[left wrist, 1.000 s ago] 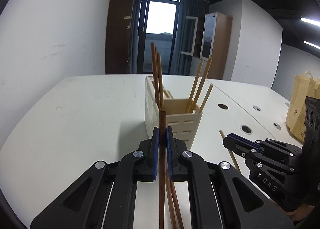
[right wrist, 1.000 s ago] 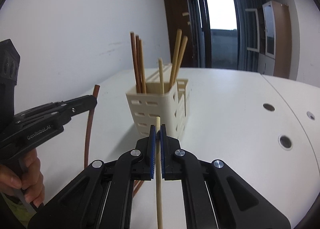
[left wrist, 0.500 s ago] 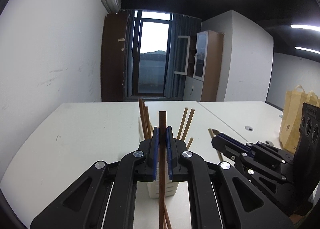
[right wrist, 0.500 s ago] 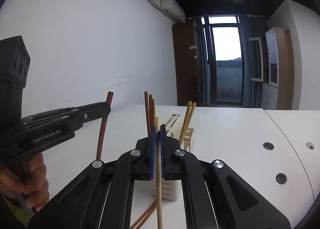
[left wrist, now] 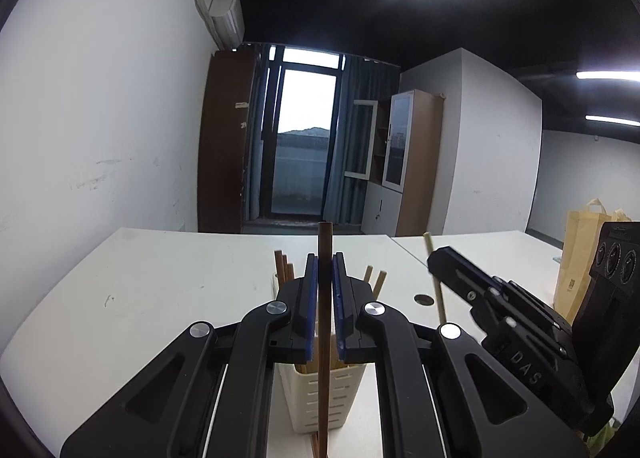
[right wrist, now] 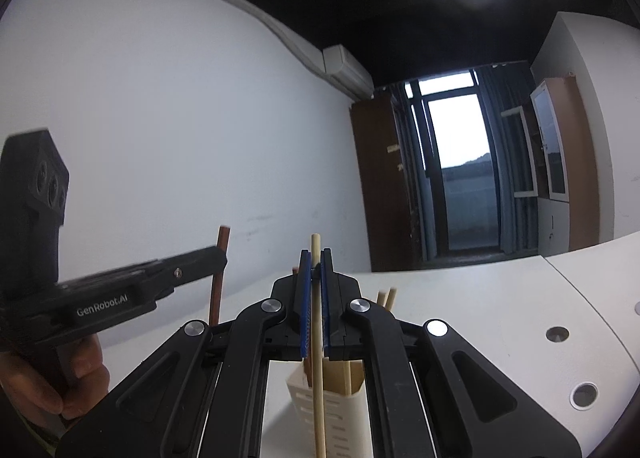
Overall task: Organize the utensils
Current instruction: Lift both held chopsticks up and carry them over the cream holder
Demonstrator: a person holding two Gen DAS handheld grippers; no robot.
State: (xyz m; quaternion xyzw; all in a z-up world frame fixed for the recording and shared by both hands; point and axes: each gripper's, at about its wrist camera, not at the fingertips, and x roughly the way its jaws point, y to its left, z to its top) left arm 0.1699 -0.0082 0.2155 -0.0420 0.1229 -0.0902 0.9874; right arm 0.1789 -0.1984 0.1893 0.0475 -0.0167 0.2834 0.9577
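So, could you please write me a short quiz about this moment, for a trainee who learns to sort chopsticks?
1. True or false: the left gripper is shut on a dark brown chopstick.
2. What does the right gripper hold?
A. a spoon
B. a pale chopstick
C. nothing
3. Fill in: the white holder on the table already contains several ____.

Key:
1. True. The stick stands upright between the blue pads.
2. B. The pale stick is clamped upright.
3. Chopsticks: dark ones on one side, pale ones on the other.
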